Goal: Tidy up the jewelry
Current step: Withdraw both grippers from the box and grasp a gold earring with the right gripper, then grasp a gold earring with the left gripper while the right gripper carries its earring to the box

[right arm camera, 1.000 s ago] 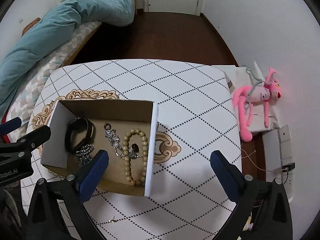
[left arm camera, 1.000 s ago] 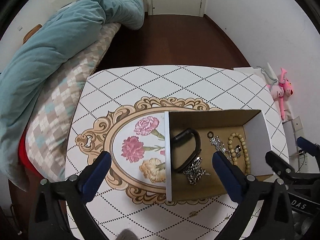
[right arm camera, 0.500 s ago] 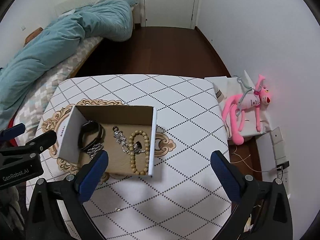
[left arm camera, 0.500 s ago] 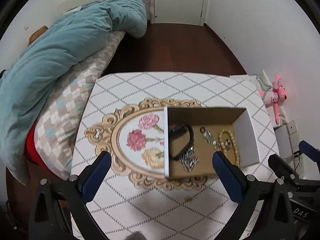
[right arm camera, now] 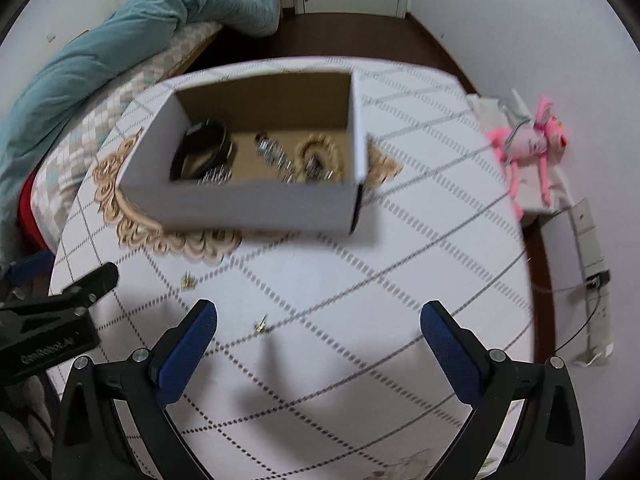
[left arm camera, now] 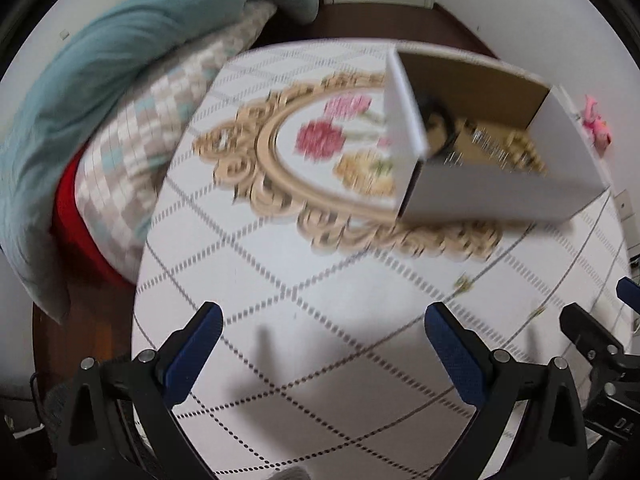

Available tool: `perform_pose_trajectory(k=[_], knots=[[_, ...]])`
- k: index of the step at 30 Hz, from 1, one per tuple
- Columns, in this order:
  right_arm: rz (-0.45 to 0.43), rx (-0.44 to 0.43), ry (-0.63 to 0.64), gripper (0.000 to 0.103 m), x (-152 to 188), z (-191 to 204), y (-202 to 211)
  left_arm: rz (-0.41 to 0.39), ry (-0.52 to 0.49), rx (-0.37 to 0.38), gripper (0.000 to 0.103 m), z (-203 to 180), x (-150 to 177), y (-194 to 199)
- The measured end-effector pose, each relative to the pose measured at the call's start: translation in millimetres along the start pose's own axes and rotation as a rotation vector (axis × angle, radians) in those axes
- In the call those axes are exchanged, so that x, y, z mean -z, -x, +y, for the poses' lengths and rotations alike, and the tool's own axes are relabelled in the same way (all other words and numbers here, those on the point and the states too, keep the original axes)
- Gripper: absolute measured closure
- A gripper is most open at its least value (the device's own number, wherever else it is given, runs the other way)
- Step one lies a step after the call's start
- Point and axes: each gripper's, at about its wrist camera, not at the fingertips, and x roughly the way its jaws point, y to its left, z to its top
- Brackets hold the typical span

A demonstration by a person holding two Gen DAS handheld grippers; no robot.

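Both tools are held low over the near part of the desk, well short of the cardboard box. The left hand-held gripper is spread wide with nothing between its blue pads; the right hand-held gripper is likewise spread and empty. The jewelry is seen inside the open box: a black bangle at the left, a silver chain in the middle, and a beaded bracelet at the right, the last two lying partly tangled. Finer detail is lost to motion blur in both views. Two small gold-coloured pieces, probably earrings, are left loose on the desk: one just in front of the box, the other nearer the right tool, close to its left pad. The step in hand is judged to be the clean-up of stray pieces, most items being boxed already. For the next move, the nearer earring is best taken by the right tool: a descent straight down, pads closed on a very small, flat target with little height to grip, so alignment is required to be tight and contact with the desk surface is likely. Slippage is the main risk. The box is then to be reached over its near wall for release.
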Motion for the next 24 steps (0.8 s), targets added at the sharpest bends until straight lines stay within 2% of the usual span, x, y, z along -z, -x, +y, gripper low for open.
perform_pose_trajectory(k=[3,5,8,9,10,14,19,24], knots=[[0.012,-0.025,0.000,0.006,9.8,5.8,-8.8,0.024,0.009,-0.014,0.000,4.7,11.6,-12.7],[0.017,-0.042,0.006,0.013,14.9,11.1,-14.2,0.034,0.021,-0.018,0.000,8.0,16.7,-18.2],[0.023,-0.055,0.024,0.030,21.2,20.2,-23.0,0.037,0.032,-0.023,0.000,10.8,20.5,-21.4],[0.023,-0.059,0.026,0.041,22.0,22.6,-25.4,0.035,0.037,-0.017,0.000,11.9,21.2,-21.7],[0.018,-0.049,0.033,0.047,23.4,25.1,-27.0,0.034,0.043,-0.014,0.000,12.8,21.7,-21.7],[-0.021,-0.009,0.055,0.065,24.8,31.6,-26.9,0.027,0.046,-0.007,0.000,12.8,22.9,-21.2],[-0.040,0.003,0.041,0.093,21.6,25.6,-27.2,0.023,0.044,-0.001,0.000,14.1,20.9,-23.1],[-0.050,-0.018,0.034,0.094,21.2,20.9,-26.7,0.025,0.035,0.009,0.000,8.7,21.2,-20.2]])
